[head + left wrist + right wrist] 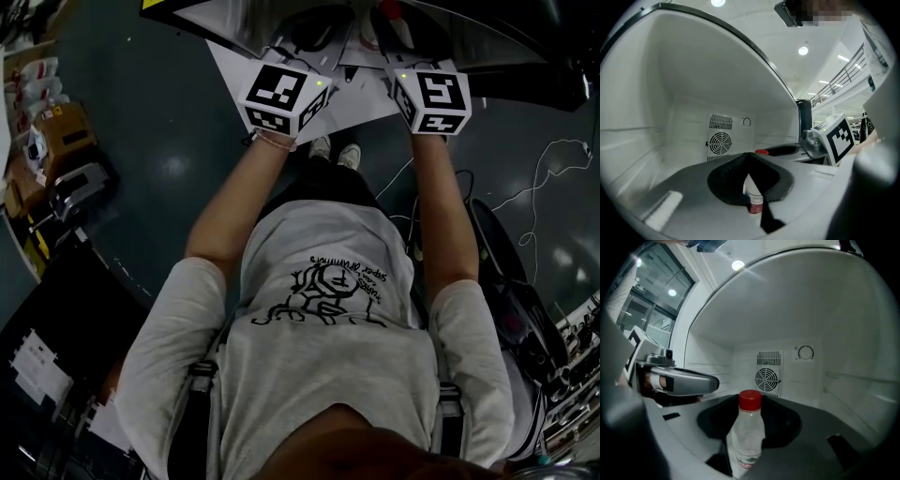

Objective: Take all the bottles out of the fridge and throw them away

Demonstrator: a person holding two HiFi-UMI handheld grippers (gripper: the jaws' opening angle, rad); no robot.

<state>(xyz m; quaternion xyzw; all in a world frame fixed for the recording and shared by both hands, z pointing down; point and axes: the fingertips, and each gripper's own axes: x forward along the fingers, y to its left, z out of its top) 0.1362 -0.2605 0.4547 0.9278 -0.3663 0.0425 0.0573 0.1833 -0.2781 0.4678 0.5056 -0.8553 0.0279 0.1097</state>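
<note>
looking at the bottle [746,437] first: clear plastic, red cap [750,400], label low on the body, upright in the lower middle of the right gripper view, well inside the fridge [843,329]. the right gripper [750,405] has it between its jaws. they stand wide, and the dark pads [785,425] look pressed to either side of the body, with the cap poking up just past the tips. my guess is it's held upright around the belly so it can leave the cabinet without tipping or snagging. the gripper reaches in nearly level, which suits a deep, low compartment.

the left gripper [750,158] shows at the left edge of that same view, near the bottle but not touching it. in its own view the jaws are closed together, tip to tip, with nothing i can make out clamped between them. a white sliver [755,199] with a red band shows in the slit beneath the tips. it's likely a bottle, though i can't tell whether it stands beyond the jaws.

further back, the fan grille [768,378] and a round dial [805,352] mark the rear wall. at the top of the head view both arms stretch forward side by side.
</note>
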